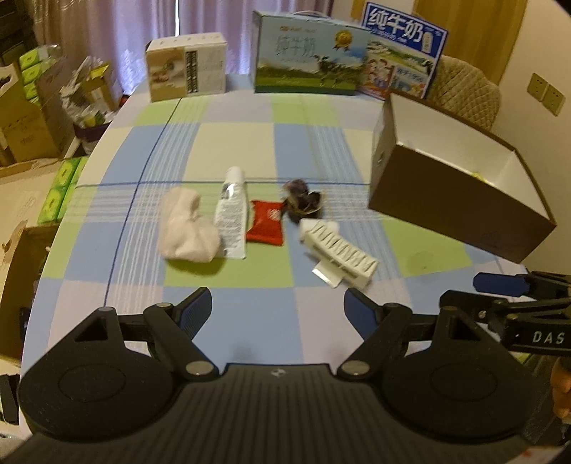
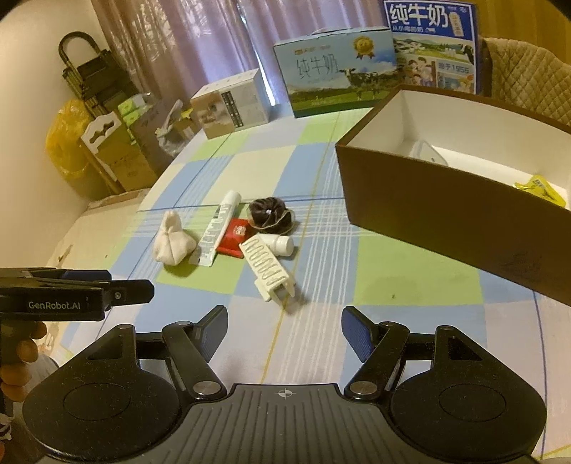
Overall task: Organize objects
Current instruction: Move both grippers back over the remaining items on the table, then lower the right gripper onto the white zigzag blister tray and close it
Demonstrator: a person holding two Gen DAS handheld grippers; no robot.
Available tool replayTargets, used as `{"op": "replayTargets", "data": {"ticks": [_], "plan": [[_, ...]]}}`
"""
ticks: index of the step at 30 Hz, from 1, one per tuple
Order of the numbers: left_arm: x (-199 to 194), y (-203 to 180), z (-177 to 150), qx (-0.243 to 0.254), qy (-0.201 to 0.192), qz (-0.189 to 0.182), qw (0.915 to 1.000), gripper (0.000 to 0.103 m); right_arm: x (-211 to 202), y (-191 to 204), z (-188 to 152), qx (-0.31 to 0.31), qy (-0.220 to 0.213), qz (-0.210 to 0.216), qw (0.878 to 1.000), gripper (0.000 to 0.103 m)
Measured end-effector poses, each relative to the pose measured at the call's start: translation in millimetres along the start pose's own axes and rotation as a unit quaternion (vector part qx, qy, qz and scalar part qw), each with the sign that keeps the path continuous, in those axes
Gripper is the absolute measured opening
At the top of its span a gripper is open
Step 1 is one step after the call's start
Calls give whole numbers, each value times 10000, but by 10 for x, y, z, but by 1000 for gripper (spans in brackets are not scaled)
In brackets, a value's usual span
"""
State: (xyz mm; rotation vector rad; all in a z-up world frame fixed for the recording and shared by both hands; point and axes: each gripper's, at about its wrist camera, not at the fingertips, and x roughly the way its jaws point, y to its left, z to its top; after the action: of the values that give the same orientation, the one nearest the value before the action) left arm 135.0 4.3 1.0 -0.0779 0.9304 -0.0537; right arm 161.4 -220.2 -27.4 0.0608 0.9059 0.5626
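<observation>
Tongs nearest: left tongs [image 1: 278, 310] spread wide, nothing between pads, hovering over near edge of counter [image 1: 249, 150] w/ checked cloth. Right tongs [image 2: 284, 330] same, spread wide and empty, just beside the left ones; each pair visible at the edge of the other's view. Fingers of a hand [image 2: 21, 353] wrapped on left handle, bottom left of right wrist view.

Next out, mid-counter, cluster of small items. White ribbed clip [image 1: 339, 250] closest to tongs, lying flat, angled, one end touching a small white bottle [image 2: 280, 244]. Red packet [image 1: 266, 226] to the left of clip. White tube [image 1: 231, 214] beside packet on its left side, cap pointing away, lower end against a bunched white cloth [image 1: 185, 228] at far left of cluster. Dark hair scrunchie [image 1: 301, 201] behind packet & bottle, touching or nearly so.

Right of cluster, apart from it: brown cardboard box [image 1: 460, 217], open top, white inside, sitting at an angle. Inside, per right wrist view: yellow wrapper [image 2: 539, 187] near right end, and a pale rounded thing [image 2: 426, 153], can't tell what.

Far edge of counter: small white carton [image 1: 187, 66] at left, light blue milk carton w/ handle [image 1: 307, 59] centre, dark blue milk carton [image 1: 403, 53] behind it to the right. Quilted chair back [image 1: 464, 89] beyond box. Curtains [image 1: 142, 32] behind; stacked boxes [image 1: 32, 117] off counter on left.
</observation>
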Motion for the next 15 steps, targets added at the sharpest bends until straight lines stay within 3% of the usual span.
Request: {"op": "replayTargets", "data": {"ticks": [15], "plan": [[172,152,-25,-82,124,169,9997,81,340,205,128,-704,-25,48,9975,68]]}}
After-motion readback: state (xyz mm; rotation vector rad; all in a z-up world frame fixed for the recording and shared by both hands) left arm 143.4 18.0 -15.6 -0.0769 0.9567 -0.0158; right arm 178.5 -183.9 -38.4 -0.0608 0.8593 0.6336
